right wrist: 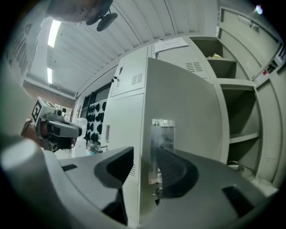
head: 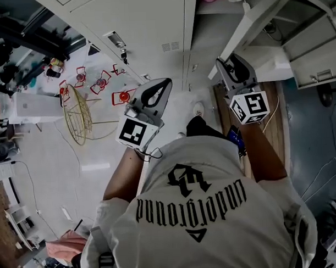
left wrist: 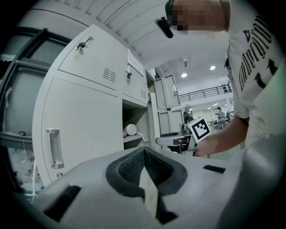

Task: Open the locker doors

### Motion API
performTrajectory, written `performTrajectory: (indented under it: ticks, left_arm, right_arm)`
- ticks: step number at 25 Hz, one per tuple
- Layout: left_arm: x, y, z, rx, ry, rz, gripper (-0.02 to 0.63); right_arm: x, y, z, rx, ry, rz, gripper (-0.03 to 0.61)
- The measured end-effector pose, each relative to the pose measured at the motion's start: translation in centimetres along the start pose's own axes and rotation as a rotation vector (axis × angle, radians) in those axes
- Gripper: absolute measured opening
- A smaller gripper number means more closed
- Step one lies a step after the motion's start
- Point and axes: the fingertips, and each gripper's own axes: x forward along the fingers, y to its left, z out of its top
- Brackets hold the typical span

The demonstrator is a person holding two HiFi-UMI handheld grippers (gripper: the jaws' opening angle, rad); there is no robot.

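Noting pale grey steel locker door point(right wrist: 187, 112) at twelve o'clock, edge between wide jaws of right gripper point(right wrist: 146, 167). Judging it light, stiff, slick; favouring its bright metal handle point(right wrist: 161, 134). Finding left gripper point(left wrist: 144, 151) closed, empty.

A pale grey locker door point(right wrist: 187, 107) stands swung open, while the neighbouring door point(left wrist: 85, 120) is shut.
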Motion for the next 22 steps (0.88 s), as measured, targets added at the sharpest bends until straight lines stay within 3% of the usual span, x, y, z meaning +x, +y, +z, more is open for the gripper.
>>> performTrajectory:
  ticks: [3, 12, 22]
  left_arm:
    - [0.0, -1.4, 0.5, 0.016, 0.0, -0.045, 0.006]
    - [2.4, -6.4, 0.9, 0.008, -0.006, -0.149, 0.006]
    - [8.9, -11.8, 2.5, 0.01, -0.023, -0.171, 0.006]
  right_arm:
    - [-2.1, -1.2, -0.1, -0.007, 0.012, -0.046, 0.143]
    - [-7.2, -3.7, -0.6, -0.016, 0.054, -0.054, 0.15]
    - [-14.0, -8.9, -1.0, -0.05, 0.085, -0.04, 0.127]
